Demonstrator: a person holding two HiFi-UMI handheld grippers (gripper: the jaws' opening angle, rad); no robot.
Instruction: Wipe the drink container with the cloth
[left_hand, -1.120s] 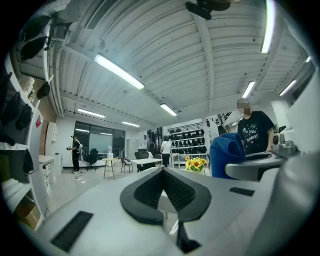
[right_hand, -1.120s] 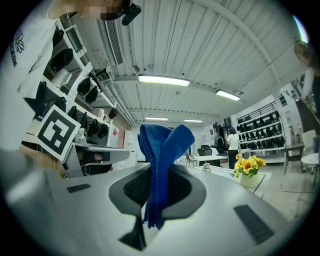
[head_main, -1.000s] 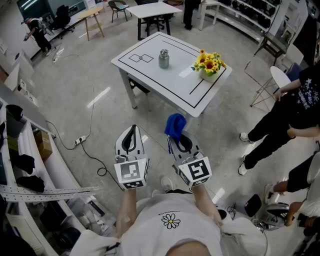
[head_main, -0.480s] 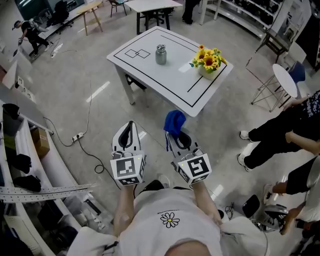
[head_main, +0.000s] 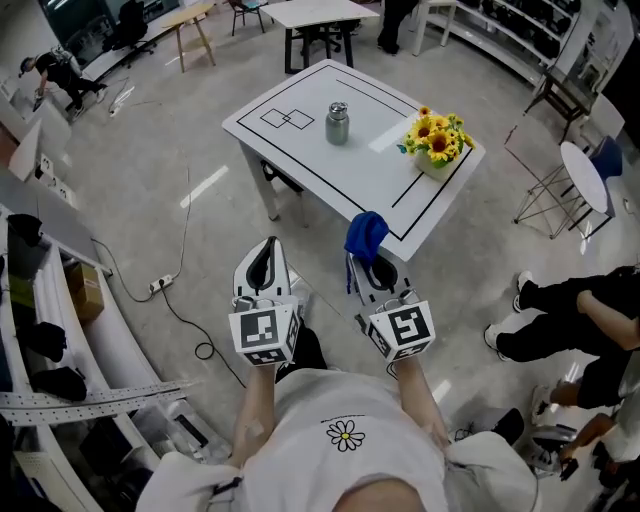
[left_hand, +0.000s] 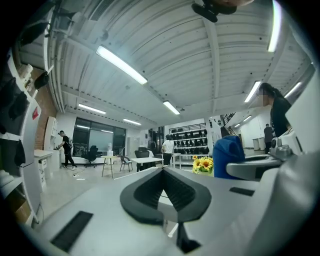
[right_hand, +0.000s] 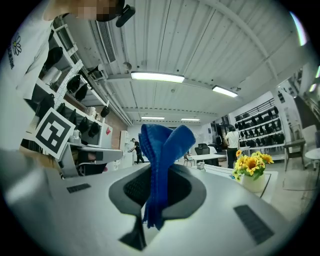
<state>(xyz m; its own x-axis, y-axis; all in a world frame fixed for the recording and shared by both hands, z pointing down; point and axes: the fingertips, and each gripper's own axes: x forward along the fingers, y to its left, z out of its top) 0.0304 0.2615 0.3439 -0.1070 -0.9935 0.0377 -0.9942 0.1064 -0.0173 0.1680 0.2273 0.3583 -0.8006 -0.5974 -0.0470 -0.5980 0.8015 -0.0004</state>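
Fingers (right_hand: 126, 189) of the right gripper (head_main: 369, 260) are clamped on a folded blue cloth (head_main: 366, 232). It sticks out beyond their tips, its long axis in line with them, pointing at the desk (head_main: 300, 150) in the upper centre of the head view. The left gripper (head_main: 266, 246), lower centre-left, has its fingers together and empty. The drink container (head_main: 337, 123), a metal flask, stands upright and capped toward the desk's far side, well apart from both grippers. To its right a pot (head_main: 432, 163) holds sunflowers (head_main: 437, 135).
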